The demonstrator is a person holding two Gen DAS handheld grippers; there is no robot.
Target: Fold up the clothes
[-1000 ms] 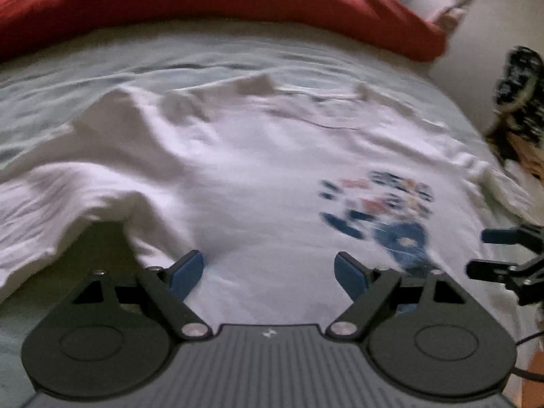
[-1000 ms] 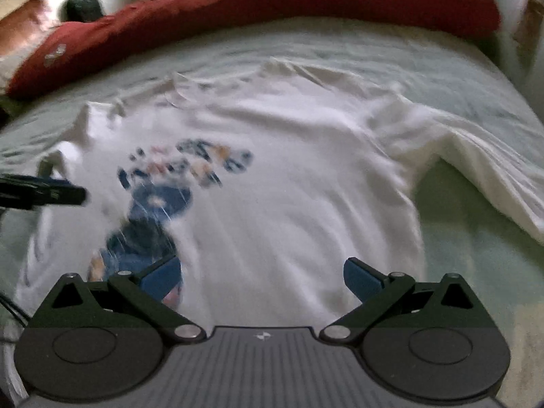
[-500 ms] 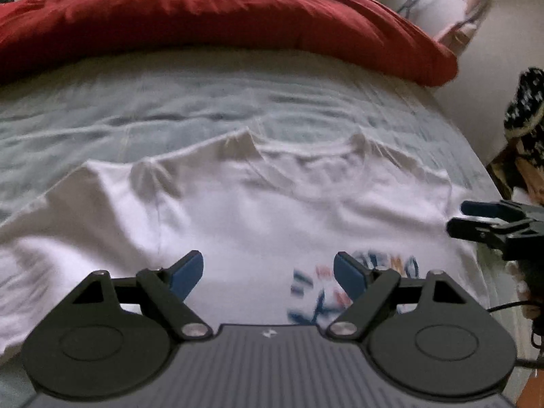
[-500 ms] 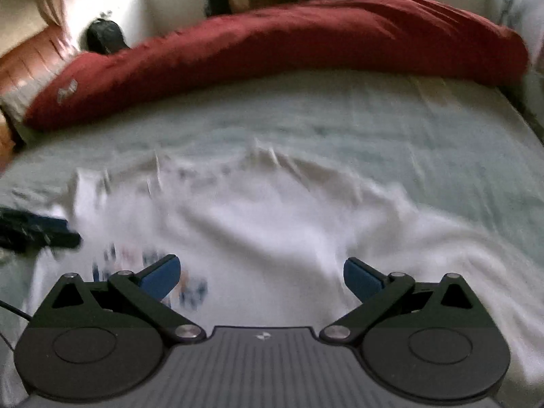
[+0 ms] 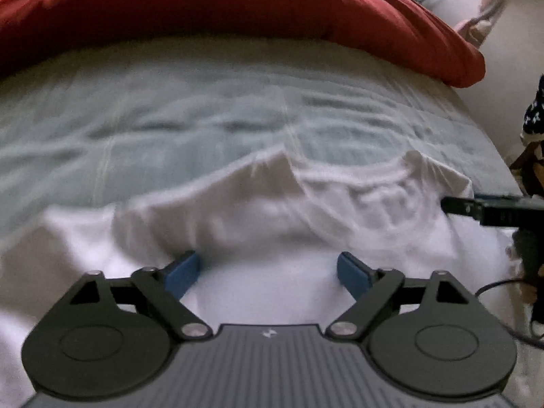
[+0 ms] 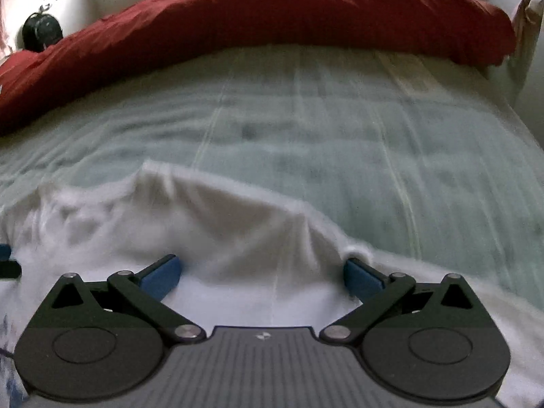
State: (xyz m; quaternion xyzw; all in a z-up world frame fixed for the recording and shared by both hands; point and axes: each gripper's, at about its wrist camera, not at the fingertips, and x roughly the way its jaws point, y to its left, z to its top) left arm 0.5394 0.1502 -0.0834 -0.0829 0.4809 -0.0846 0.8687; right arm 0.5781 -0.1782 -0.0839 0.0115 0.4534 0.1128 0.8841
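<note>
A plain white cotton T-shirt (image 5: 272, 204) lies on a pale blue-green bed sheet (image 6: 340, 129). At the far side runs a deep red duvet (image 5: 238, 3). The left hand-held gripper (image 5: 268, 272) has blue fingertip pads (image 5: 183, 270) on black arms.

L tool (image 5: 268, 272) spread wide over white shirt (image 5: 272, 210) on bed (image 5: 170, 119).

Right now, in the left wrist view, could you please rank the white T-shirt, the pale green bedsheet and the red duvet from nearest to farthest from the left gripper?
1. White T-shirt: directly under and just ahead of the open left gripper.
2. Pale green bedsheet: beyond the shirt's collar edge, mid-bed.
3. Red duvet: bunched along the far side of the bed.
</note>
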